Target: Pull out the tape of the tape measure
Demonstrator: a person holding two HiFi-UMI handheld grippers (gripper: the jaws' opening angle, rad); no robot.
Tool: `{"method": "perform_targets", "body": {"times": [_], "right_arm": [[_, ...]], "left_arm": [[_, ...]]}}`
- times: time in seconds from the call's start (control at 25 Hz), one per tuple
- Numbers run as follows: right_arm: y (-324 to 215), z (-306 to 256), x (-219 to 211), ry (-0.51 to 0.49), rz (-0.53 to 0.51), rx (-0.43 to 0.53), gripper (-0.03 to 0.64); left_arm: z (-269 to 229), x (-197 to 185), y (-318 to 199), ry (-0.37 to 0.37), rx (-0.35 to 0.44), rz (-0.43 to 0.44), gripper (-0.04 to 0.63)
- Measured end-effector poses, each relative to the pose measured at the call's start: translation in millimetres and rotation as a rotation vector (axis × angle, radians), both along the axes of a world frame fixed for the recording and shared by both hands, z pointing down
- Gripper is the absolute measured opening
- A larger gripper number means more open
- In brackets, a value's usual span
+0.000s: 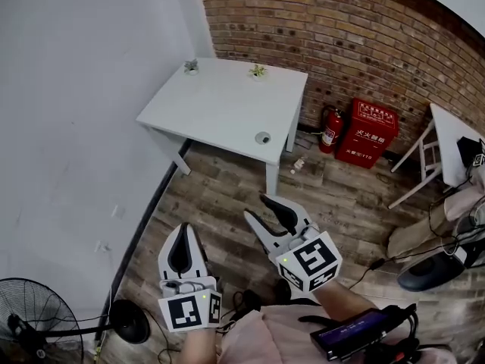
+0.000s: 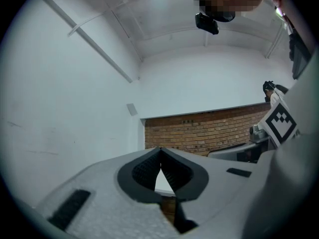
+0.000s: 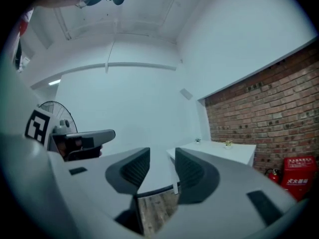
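Standing back from the white worktop (image 1: 220,105) with the task unstarted, a person holds the left gripper (image 1: 183,230) and right gripper (image 1: 255,205) level in the head view, well apart from a small round object (image 1: 263,137), likely the tape measure, near the worktop's front edge, with a brick wall (image 1: 341,36) behind. In the left gripper view the jaws are pressed together and empty. In the right gripper view the jaws are spread and empty, so the next move calls for an approach to the worktop.

- Setting: sparsely furnished indoor room, apparently a test or recording space.
- Walls: exposed brick wall (image 1: 341,36) at back, plain white wall (image 1: 76,89) at left.
- Floor: wood planks (image 1: 227,196).
- Furniture: white table (image 1: 220,108) in the corner, with two small potted plants (image 1: 258,70) on its far edge.
- Safety kit: fire extinguisher (image 1: 329,130) and red extinguisher box (image 1: 367,132) on the floor against the brick.
- Other: floor fan (image 1: 34,317) lower left; loose cables (image 1: 447,233) at right.
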State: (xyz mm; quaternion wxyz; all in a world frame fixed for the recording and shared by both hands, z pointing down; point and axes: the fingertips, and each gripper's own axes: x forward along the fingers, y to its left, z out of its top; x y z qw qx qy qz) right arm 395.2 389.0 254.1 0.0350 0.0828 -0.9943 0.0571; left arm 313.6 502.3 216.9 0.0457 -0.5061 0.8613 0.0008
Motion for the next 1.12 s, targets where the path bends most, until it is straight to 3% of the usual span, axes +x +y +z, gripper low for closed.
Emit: {"method": "perform_targets", "body": {"times": [0.32, 0.56, 0.84, 1.12], "right_arm": [[-22, 8, 17, -0.005, -0.009, 0.026, 0.147], [-32, 18, 0, 0.017, -0.024, 0.022, 0.135], [-59, 29, -53, 0.03, -0.013, 0.032, 0.133], [-103, 43, -142, 0.048, 0.035, 0.013, 0.127]], "left_arm": [[15, 22, -19, 0.006, -0.027, -0.016, 0.008], [25, 5, -27, 0.026, -0.036, -0.034, 0.008], [44, -56, -49, 0.067, -0.039, -0.04, 0.008], [61, -148, -94, 0.079, -0.075, 0.001, 0.008]]}}
